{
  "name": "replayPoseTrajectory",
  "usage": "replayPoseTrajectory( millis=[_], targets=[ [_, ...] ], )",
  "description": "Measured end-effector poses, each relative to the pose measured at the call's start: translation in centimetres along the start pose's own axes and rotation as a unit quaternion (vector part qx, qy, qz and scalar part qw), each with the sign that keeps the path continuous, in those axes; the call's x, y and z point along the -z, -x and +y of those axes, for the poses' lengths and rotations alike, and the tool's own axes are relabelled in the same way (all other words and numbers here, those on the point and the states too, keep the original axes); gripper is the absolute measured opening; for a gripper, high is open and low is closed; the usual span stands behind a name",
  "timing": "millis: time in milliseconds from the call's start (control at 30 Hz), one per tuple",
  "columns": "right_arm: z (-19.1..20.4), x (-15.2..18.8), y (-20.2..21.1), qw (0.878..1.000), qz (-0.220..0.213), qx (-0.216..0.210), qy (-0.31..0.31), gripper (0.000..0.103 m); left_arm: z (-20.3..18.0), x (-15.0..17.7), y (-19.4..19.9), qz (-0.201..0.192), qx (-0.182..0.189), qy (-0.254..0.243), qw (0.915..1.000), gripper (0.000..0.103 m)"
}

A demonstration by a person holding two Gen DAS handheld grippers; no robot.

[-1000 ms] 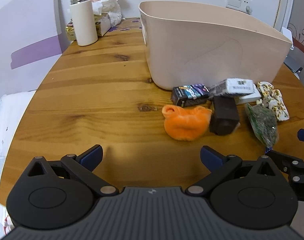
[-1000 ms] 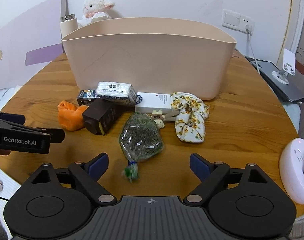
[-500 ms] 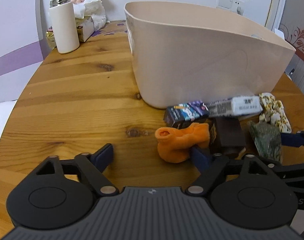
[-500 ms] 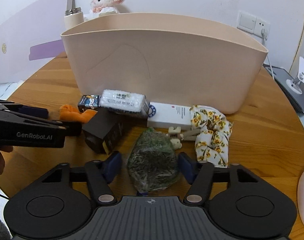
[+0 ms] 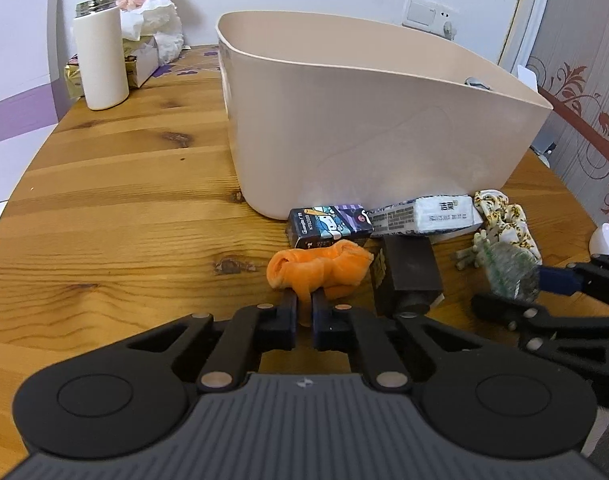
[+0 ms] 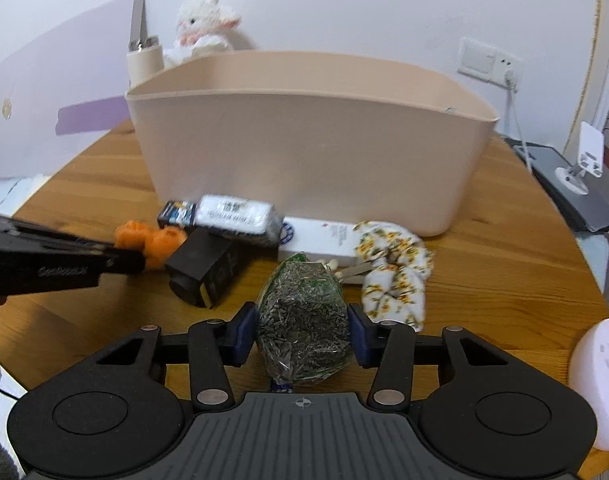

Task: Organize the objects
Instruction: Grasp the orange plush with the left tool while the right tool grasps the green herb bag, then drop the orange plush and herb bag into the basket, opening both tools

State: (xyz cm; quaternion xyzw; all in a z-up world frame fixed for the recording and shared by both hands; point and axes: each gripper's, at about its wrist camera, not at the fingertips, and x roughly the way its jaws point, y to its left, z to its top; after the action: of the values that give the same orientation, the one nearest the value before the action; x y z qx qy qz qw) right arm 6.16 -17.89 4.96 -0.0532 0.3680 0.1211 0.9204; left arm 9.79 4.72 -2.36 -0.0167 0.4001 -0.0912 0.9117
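The left gripper (image 5: 303, 312) is pinching the soft, crumpled orange cloth (image 5: 318, 267), its fingers nearly closed on a fold, on the knotty wooden tabletop (image 5: 116, 208). The right gripper (image 6: 303, 334) is clasping a bulging clear bag of seeds (image 6: 303, 320) between its blue pads. Both things are lying in front of the smooth beige plastic bin (image 5: 376, 132), among a dark matte box (image 5: 409, 276), a glossy cartoon-printed carton (image 5: 330, 226), a crinkly tissue pack (image 5: 428, 217), a flat white box (image 6: 318, 240) and a ruffled floral scrunchie (image 6: 394, 272).
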Motion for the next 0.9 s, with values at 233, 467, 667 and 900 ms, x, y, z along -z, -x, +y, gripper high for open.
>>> replayPoseTrajectory(
  millis=[233,467,667,900],
  targets=[
    [-1.2,-2.2,2.6,0.999,-0.052,0.016,-0.001,0.044,0.0,-0.5,4.4,-0.045,-0.001,0.006,0.999,0.008],
    [-2.3,-5.6,4.5,0.992,-0.121,0.034,0.003,0.044,-0.7,-2.9,8.5,-0.113,-0.008,0.004,0.9935,0.008],
    [-2.9,-9.1,4.4,0.986,-0.165,0.038,0.001,0.044,-2.0,-7.0,8.8,-0.154,-0.023,-0.003,0.9878,0.008],
    [-3.8,-12.4,1.1,0.987,-0.157,0.046,-0.005,0.044,-4.1,-12.2,4.1,-0.144,-0.048,-0.013,0.9883,0.008]
  ],
)
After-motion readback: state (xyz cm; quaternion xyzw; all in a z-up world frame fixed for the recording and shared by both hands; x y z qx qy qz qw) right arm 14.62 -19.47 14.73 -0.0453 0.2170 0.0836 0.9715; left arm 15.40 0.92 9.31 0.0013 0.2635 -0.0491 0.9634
